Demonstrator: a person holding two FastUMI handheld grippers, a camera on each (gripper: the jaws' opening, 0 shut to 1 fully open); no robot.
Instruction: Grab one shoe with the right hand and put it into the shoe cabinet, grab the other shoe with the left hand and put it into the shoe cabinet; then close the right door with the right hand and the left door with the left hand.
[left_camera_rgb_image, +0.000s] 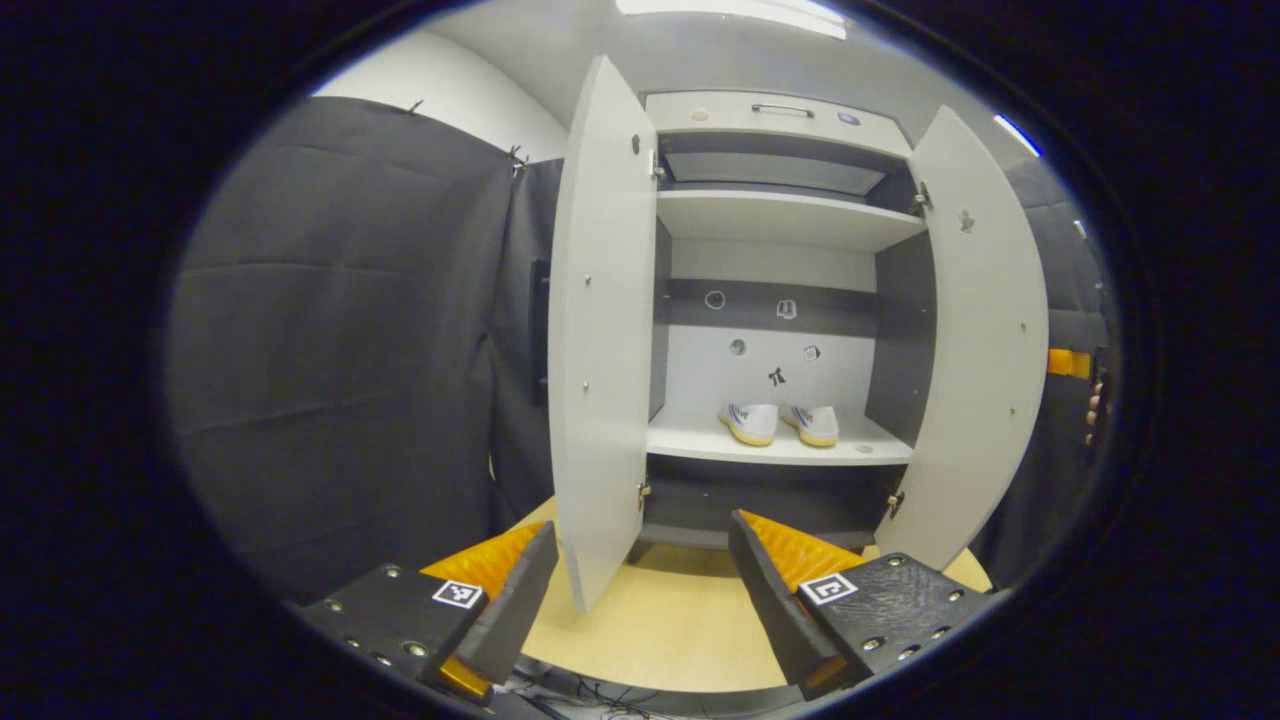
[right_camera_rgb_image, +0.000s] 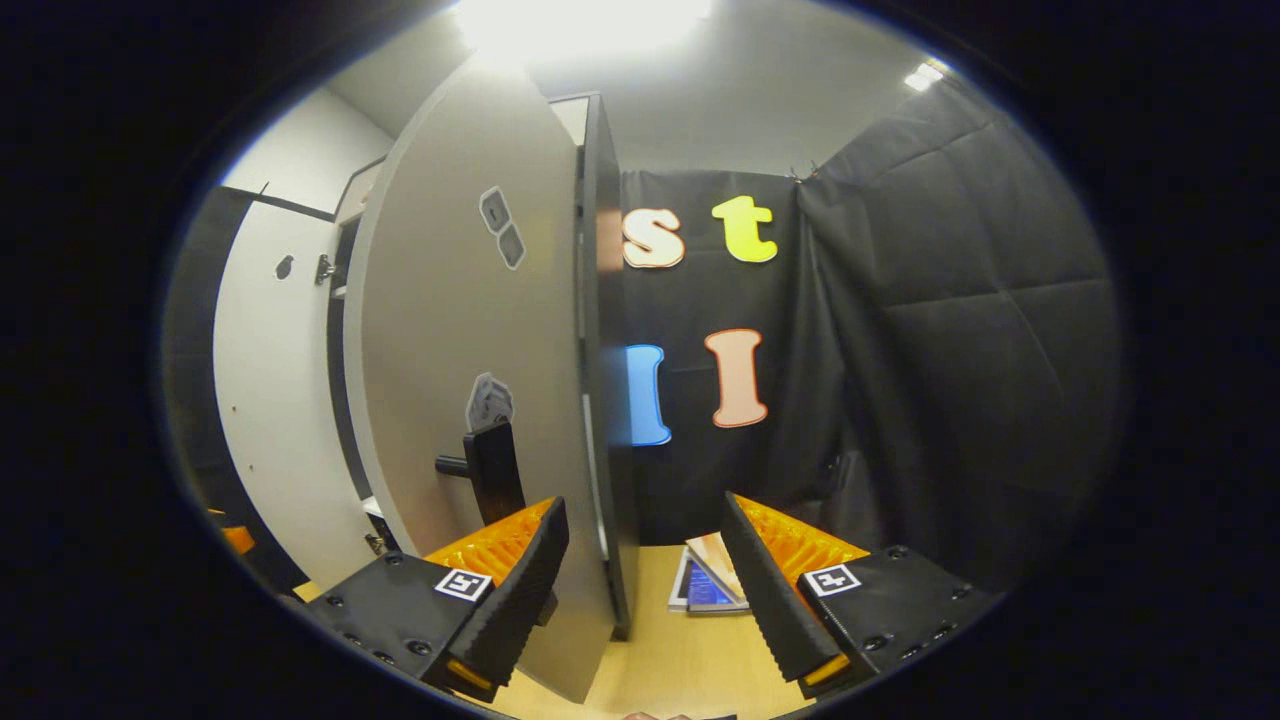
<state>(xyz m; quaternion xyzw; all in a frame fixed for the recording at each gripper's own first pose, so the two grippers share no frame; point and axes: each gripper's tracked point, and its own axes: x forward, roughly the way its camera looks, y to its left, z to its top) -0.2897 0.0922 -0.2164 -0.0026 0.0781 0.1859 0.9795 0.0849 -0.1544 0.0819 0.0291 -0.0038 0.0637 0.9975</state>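
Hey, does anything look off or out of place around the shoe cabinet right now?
Nothing stands out. Both shoes sit upright side by side on the cabinet's lower shelf, and both doors, left door and right door, hang open undamaged. The only stray item is some booklets lying on the table beside the cabinet.

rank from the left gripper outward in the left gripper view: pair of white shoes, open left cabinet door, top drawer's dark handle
1. open left cabinet door, its edge between the left gripper fingers
2. pair of white shoes, back on the lower shelf
3. top drawer's dark handle, highest up

We are seeing two white shoes (left_camera_rgb_image: 778, 423) sitting side by side inside the shoe cabinet (left_camera_rgb_image: 780, 220), both doors (left_camera_rgb_image: 600, 330) standing open.
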